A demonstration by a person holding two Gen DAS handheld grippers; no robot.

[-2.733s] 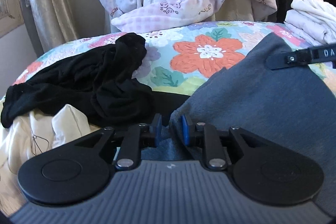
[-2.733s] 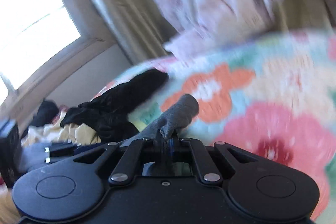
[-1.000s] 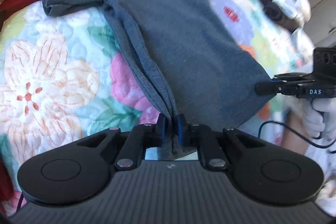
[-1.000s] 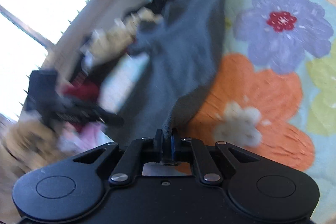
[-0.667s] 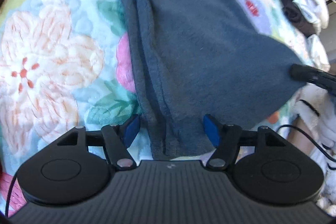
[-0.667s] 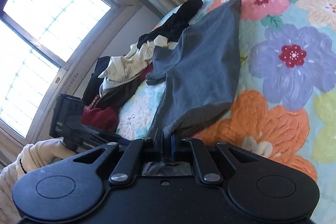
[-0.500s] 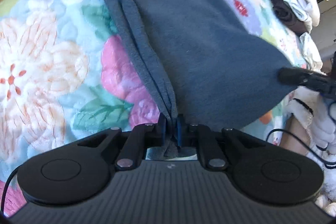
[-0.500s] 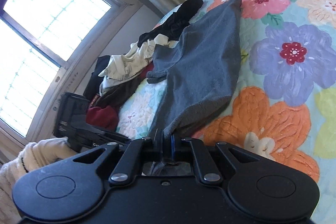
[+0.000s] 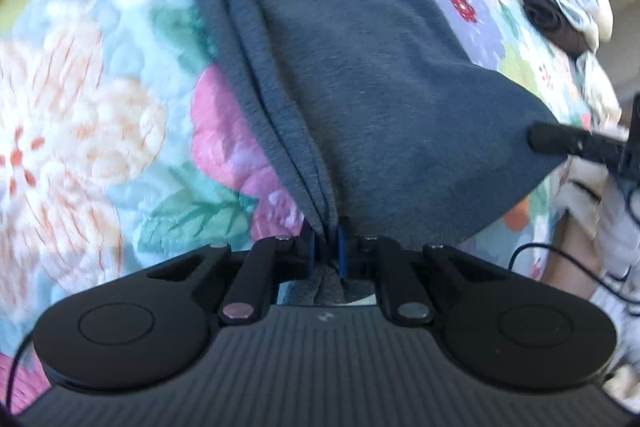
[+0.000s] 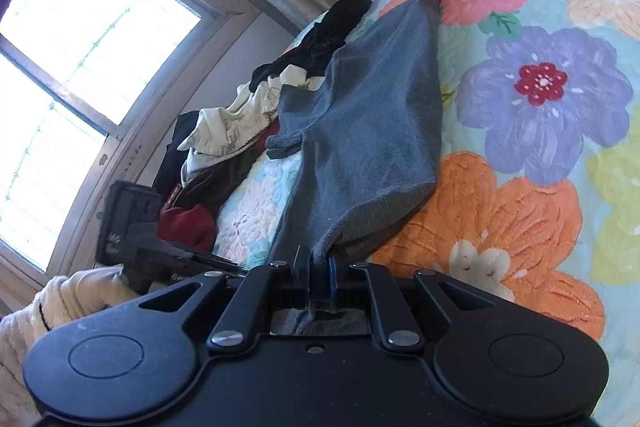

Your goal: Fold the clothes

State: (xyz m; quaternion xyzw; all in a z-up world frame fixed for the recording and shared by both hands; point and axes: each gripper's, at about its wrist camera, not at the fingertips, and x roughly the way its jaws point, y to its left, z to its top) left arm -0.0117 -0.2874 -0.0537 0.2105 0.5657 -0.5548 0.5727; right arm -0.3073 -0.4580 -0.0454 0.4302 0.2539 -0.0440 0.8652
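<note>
Two hem corners pinched: left gripper [image 9: 327, 253] and right gripper [image 10: 318, 273], its jaws easing apart, on shirt [image 9: 360, 67]. I see shirt's length running away from both, toward sleeves.

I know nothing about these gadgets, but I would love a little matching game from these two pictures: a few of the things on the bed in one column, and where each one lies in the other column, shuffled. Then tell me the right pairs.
Things
1. grey T-shirt
2. black garment
3. dark red cloth
4. purple flower on the quilt

Places
A. bunched low in the pile near the window
B. printed on the bedcover, right of the shirt
C. spread along the bed, its near corners pinched by the left gripper and the right gripper
D. crumpled at the far end of the clothes pile

Pairs: 1-C, 2-D, 3-A, 4-B
</note>
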